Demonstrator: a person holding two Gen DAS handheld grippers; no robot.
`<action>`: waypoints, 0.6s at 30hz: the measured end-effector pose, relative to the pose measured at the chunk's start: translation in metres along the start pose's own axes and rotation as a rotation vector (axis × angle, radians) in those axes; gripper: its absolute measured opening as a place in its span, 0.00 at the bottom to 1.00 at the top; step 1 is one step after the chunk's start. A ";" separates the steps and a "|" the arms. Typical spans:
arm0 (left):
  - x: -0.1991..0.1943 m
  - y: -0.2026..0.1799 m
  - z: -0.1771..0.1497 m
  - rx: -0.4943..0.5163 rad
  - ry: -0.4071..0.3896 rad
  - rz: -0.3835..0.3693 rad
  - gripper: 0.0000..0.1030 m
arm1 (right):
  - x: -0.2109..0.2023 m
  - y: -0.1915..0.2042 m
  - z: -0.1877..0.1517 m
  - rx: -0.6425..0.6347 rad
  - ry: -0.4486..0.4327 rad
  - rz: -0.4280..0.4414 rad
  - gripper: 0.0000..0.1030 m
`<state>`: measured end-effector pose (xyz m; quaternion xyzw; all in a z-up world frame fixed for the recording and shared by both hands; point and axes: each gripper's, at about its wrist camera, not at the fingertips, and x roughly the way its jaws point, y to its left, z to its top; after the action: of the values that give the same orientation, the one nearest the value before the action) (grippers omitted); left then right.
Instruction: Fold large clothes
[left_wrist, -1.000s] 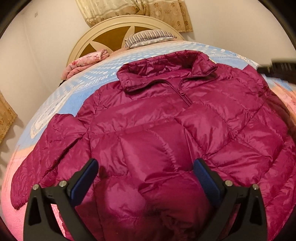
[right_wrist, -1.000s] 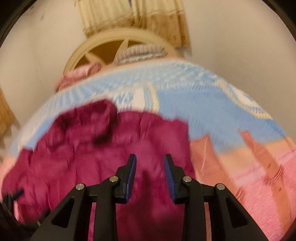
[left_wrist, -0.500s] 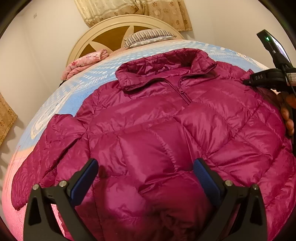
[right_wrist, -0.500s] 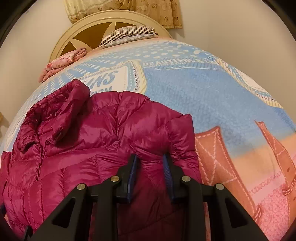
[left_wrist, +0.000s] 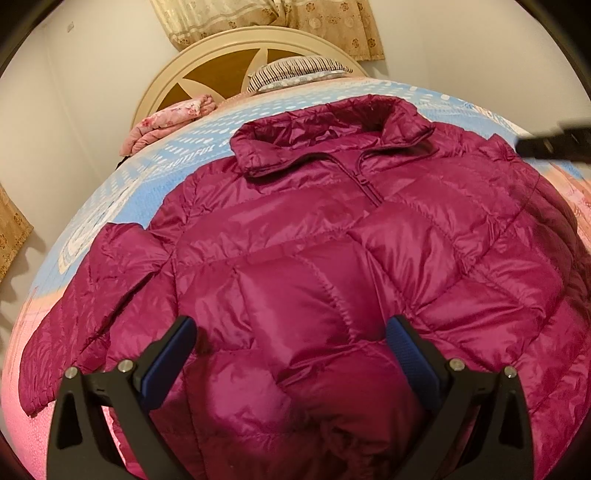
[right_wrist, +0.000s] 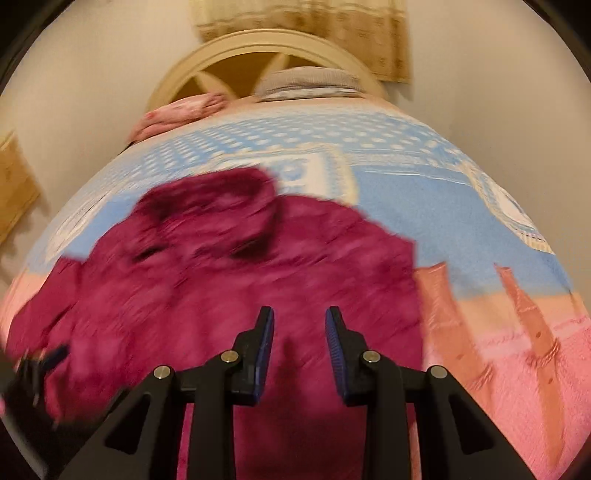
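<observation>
From the left wrist, the magenta puffer jacket lay front-up and spread across the bed, collar toward the headboard. The left claw hovered over the hem, its blue pads spread wide, pinching nothing. From the right wrist, the picture was blurred; the right claw stood over the jacket with a narrow gap between its pads and nothing clearly pinched.

On the blue blanket beside the jacket collar I can read only part of a word, "AUTIFUL".
</observation>
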<state>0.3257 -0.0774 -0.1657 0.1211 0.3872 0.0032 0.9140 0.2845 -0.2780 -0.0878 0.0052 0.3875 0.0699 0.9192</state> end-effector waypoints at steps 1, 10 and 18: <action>0.000 0.000 0.000 0.000 -0.001 0.000 1.00 | -0.003 0.009 -0.010 -0.010 -0.005 0.005 0.29; 0.000 0.002 -0.001 -0.010 0.000 -0.002 1.00 | 0.024 0.025 -0.061 -0.023 0.044 0.048 0.29; -0.008 0.017 0.000 -0.059 0.004 -0.061 1.00 | 0.034 0.019 -0.068 0.023 0.048 0.092 0.30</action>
<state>0.3216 -0.0622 -0.1563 0.0822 0.3924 -0.0130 0.9160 0.2570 -0.2581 -0.1580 0.0320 0.4096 0.1076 0.9053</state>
